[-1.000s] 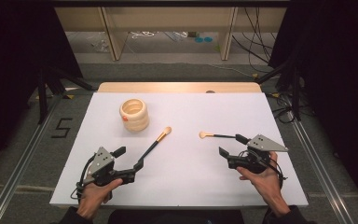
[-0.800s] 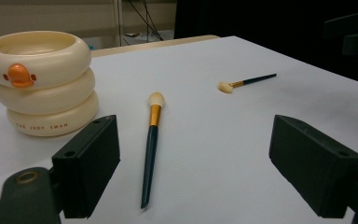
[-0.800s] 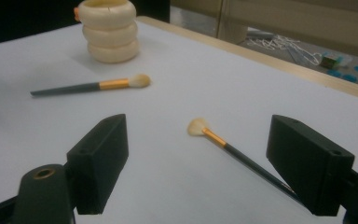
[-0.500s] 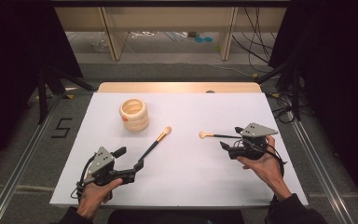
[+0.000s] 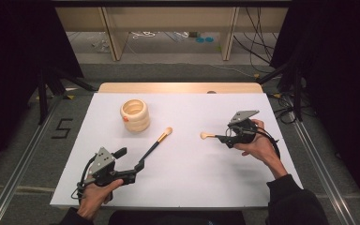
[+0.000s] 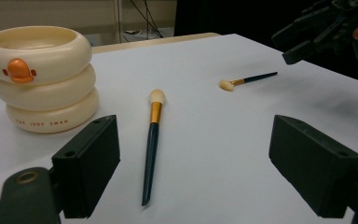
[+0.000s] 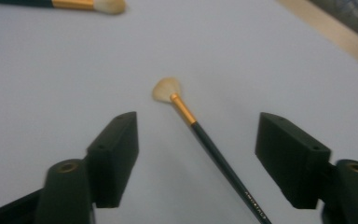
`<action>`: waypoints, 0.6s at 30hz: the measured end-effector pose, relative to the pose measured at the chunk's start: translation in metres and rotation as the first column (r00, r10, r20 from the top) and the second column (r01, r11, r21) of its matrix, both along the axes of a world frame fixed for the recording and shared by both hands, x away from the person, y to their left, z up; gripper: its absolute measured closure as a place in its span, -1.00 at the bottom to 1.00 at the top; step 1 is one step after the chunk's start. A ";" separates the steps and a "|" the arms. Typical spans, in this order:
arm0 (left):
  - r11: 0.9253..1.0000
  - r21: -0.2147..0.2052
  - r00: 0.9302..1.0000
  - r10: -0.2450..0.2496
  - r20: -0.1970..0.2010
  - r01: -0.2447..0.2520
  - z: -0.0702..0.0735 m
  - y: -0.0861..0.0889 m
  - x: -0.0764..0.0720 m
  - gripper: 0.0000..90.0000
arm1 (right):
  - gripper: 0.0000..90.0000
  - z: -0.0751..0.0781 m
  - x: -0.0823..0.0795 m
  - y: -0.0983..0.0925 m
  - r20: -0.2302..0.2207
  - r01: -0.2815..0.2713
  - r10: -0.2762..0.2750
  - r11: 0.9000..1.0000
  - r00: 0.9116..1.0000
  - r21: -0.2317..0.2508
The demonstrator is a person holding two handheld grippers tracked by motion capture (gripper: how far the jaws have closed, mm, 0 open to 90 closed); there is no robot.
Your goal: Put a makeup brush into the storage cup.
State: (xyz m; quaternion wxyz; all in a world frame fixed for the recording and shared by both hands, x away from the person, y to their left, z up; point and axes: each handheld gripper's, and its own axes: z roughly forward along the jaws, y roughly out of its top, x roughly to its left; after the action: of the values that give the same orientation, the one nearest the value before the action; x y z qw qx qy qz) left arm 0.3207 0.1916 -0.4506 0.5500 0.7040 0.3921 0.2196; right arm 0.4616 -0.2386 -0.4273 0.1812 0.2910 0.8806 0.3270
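Right gripper: the black hand-held right gripper (image 5: 224, 138) sits over the handle end of the small fan-tipped makeup brush with the dark green handle and gold ferrule (image 5: 212, 136); its jaws have just been closing in, yet they're apart, with the handle running between them and neither pad pressing on it.
Small brush: flat on the white table top (image 5: 192, 178), right of centre, pale bristles pointing toward the middle of the table; in the right gripper view (image 7: 200, 128) the handle slants down between the two black jaws.
Left gripper: the black left gripper (image 5: 139, 165) rests low at the near left, jaws wide apart, gripping nothing.
Long brush: the longer round-tipped makeup brush with dark handle and gold ferrule (image 5: 157, 144) lies slantwise, its handle end just in front of the left jaws, untouched (image 6: 152, 140).
Holder: the cream, three-ringed plastic pot with an orange duck bill (image 5: 135, 115) stands upright at the far left, apart from both brushes.
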 end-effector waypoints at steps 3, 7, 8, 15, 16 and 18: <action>1.000 0.004 1.000 0.001 -0.001 -0.001 0.000 0.001 0.000 -0.65 | -0.32 -0.003 0.009 0.003 -0.011 -0.003 0.003 1.000 1.000 -0.030; 1.000 0.001 1.000 -0.001 0.000 0.001 0.000 0.001 0.000 -0.65 | -0.30 -0.004 0.016 0.005 -0.029 -0.011 0.010 0.999 1.000 -0.039; 1.000 0.002 1.000 0.001 -0.001 -0.001 0.000 0.000 0.000 -0.65 | -0.30 -0.005 0.022 0.005 -0.045 -0.023 0.020 0.998 0.999 -0.060; 1.000 0.006 1.000 0.001 -0.001 -0.001 0.000 0.000 0.000 -0.65 | -0.28 -0.008 0.032 0.010 -0.071 -0.005 -0.001 0.997 0.997 -0.081; 1.000 0.005 1.000 0.000 -0.001 0.000 0.000 0.001 0.000 -0.65 | -0.28 -0.008 0.034 0.011 -0.077 -0.014 0.008 0.996 0.997 -0.086; 1.000 0.002 1.000 -0.001 0.000 0.001 0.000 0.001 0.001 -0.65 | -0.28 -0.010 0.038 0.013 -0.078 -0.008 0.001 0.996 0.997 -0.093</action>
State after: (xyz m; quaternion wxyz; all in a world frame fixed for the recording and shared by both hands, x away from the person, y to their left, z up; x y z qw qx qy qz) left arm 0.3212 0.1922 -0.4506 0.5495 0.7046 0.3916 0.2197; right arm 0.4997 -0.2261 -0.4373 0.1593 0.2928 0.9021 0.2741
